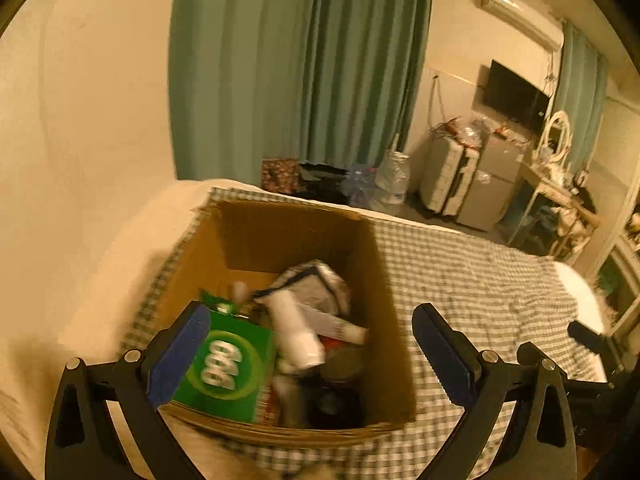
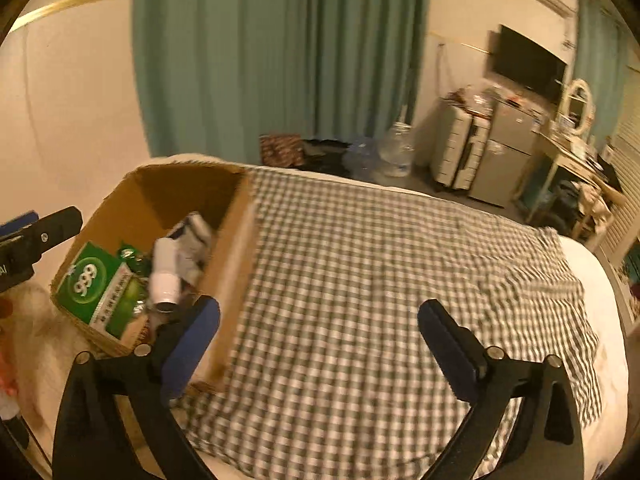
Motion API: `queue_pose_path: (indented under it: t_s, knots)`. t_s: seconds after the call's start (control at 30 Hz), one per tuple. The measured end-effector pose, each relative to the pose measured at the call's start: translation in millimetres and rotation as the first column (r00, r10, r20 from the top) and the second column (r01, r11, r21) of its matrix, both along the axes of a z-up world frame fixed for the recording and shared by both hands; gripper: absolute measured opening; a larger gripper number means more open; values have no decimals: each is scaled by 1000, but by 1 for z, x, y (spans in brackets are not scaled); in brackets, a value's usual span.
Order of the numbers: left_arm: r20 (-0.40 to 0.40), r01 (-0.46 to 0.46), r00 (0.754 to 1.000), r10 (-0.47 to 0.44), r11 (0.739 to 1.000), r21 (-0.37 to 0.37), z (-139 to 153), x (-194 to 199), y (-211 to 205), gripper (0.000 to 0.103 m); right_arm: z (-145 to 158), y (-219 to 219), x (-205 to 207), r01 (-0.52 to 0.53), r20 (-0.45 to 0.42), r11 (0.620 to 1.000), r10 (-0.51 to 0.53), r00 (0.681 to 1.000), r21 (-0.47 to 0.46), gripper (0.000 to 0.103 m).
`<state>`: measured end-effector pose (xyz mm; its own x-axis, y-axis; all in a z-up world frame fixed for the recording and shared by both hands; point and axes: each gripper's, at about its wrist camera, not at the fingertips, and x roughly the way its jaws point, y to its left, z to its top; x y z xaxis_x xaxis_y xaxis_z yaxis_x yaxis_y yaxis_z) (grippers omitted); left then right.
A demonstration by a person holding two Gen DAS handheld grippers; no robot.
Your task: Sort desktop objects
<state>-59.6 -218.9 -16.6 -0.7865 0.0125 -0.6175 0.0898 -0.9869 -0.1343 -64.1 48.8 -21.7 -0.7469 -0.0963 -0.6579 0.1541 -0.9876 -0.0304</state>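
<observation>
An open cardboard box (image 1: 376, 280) stands on a green-and-white checked cloth (image 1: 480, 280). It holds a green packet marked 999 (image 1: 228, 368), a white bottle (image 1: 296, 332), a grey-and-white pouch (image 1: 316, 284) and darker items underneath. My left gripper (image 1: 312, 356) is open and empty, hovering above the box. In the right wrist view the box (image 2: 236, 248) is at the left with the green packet (image 2: 96, 284) and white bottle (image 2: 166, 272) inside. My right gripper (image 2: 320, 340) is open and empty above the cloth (image 2: 380, 280), right of the box. The left gripper (image 2: 36, 236) shows at the left edge.
The cloth covers a bed with white bedding (image 2: 600, 300). Green curtains (image 1: 296, 72) hang behind. On the floor beyond are water jugs (image 2: 396, 148), a suitcase (image 2: 460, 148), a small fridge (image 2: 508, 156) and a cluttered desk (image 2: 576, 160). A TV (image 2: 528, 60) is on the wall.
</observation>
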Motion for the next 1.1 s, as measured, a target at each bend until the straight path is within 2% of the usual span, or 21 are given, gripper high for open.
queue_pose_path:
  t_s: [0.13,0.3,0.43,0.63,0.93,1.1]
  knots:
    - [10,36,999,-36,999,-5,-7,2,23,103,0,28,3,63,51,995,-59,997,-73,102]
    - [39,65,997,-63,997,-48,-14,1,46,103,3,42,8,104,59,988,-98,993,-111,102]
    - [54,86,995,-81,991,-101,-20,1,61,103,-3,38,7,94,55,992,-90,994,-81,102]
    - [51,72,997,-64,983,-167,-23,0,66,103,-4,36,8,81,53,995,-78,996,-60,102]
    - [65,57,997,-47,986,-155,-29,-3,57,103,-6,29,7,72,58,997,-70,996,-36,102]
    - [71,98,993,-90,988,-115,-33,-3,56,103,-5,23,8,58,51,998,-57,997,-14,102]
